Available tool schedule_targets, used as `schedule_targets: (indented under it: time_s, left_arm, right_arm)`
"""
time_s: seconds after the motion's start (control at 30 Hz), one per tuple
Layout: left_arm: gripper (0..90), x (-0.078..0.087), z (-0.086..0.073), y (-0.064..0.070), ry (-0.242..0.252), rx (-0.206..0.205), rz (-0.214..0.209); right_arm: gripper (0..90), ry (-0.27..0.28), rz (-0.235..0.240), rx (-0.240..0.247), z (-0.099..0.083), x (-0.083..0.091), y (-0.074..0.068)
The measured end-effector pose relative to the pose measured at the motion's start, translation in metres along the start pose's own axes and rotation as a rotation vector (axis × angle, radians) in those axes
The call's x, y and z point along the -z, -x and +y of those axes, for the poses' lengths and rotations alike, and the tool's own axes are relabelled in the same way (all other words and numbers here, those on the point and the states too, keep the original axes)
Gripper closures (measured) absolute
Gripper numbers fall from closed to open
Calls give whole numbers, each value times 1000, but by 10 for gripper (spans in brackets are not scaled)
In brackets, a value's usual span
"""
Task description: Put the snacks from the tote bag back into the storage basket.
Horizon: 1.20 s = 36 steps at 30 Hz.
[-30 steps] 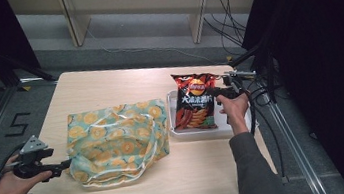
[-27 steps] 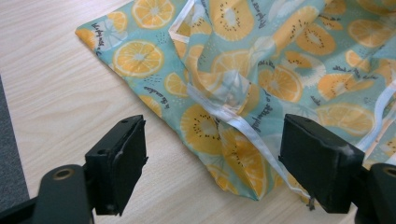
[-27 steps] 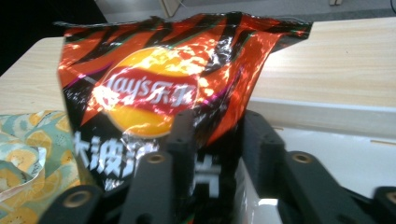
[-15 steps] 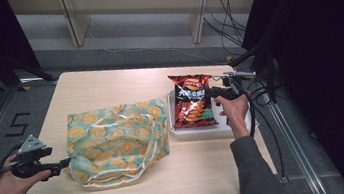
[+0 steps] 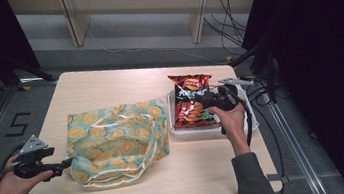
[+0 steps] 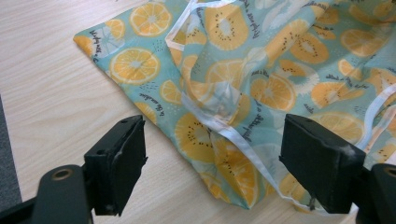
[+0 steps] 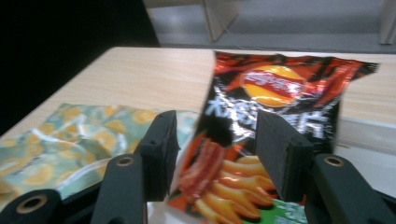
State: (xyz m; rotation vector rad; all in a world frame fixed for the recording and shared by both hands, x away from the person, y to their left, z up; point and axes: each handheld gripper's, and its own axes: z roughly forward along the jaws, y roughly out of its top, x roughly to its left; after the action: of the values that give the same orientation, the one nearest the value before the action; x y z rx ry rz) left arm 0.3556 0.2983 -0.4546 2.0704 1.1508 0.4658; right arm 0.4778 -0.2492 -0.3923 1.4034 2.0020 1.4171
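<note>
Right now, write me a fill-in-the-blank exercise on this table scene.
1. The fruit-print bag shows orange ____ slices.
2. The chip bag rests partly in a ____ tray.
3. The left hand-held gripper has its jaws ____.
4. The right hand-held gripper has its jaws on either side of the ____ bag.

Missing: citrus; white; open; chip
</note>
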Motion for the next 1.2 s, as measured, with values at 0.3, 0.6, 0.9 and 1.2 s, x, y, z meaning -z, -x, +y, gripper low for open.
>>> schedule_targets:
  time_s: [0.3,0.6,0.9,1.2]
  left_arm:
    - [211,-1,0,3,15,-17,-3]
    - [207,0,1,2,2,-26,-7]
    - [202,1,1,3,7,-20,-6]
    - [202,1,1,3,14,-24,2]
  right_arm:
    - [482,-25,30,44,-5,-1,-19]
    - [479,-33,55,60,-7,-4,-28]
    - [470,-47,74,68,-12,-5,-38]
    - [460,-60,98,74,-18,-5,-48]
